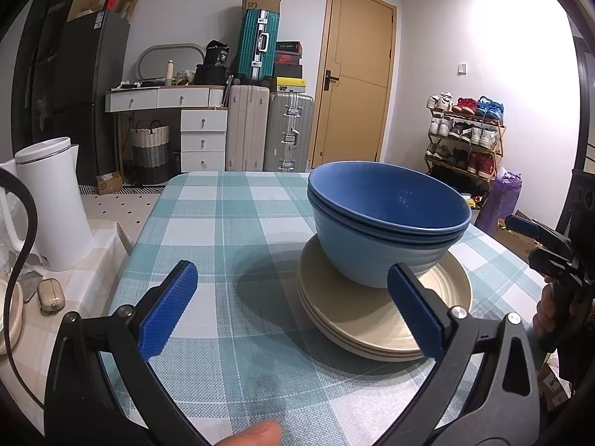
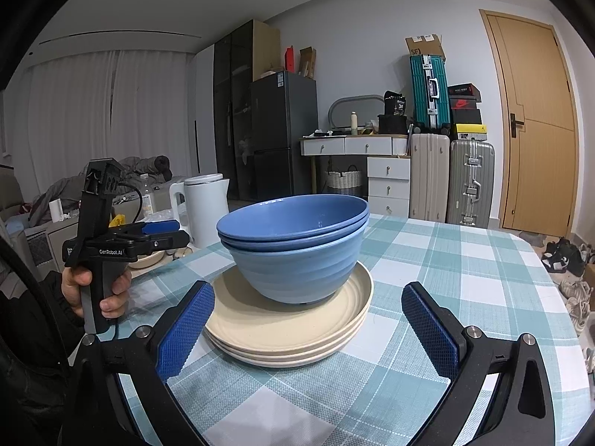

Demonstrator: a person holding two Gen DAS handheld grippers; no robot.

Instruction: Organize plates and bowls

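Nested blue bowls (image 1: 386, 223) (image 2: 293, 249) stand on a stack of cream plates (image 1: 383, 319) (image 2: 290, 330) on the checked tablecloth. My left gripper (image 1: 292, 304) is open, low over the cloth, with the stack just beyond its right finger and nothing between the pads. My right gripper (image 2: 308, 327) is open too, its blue pads flanking the near rim of the plates without touching. The left gripper (image 2: 148, 236) also shows in the right wrist view, held in a hand at the table's left edge; the right gripper (image 1: 535, 238) appears at the right rim of the left wrist view.
A white kettle (image 1: 55, 204) (image 2: 202, 212) stands on a side surface left of the table (image 1: 223, 223) (image 2: 465, 278). A small beige case (image 1: 50, 293) lies near it. Suitcases, drawers, a fridge, a door and a shoe rack (image 1: 465, 133) line the room behind.
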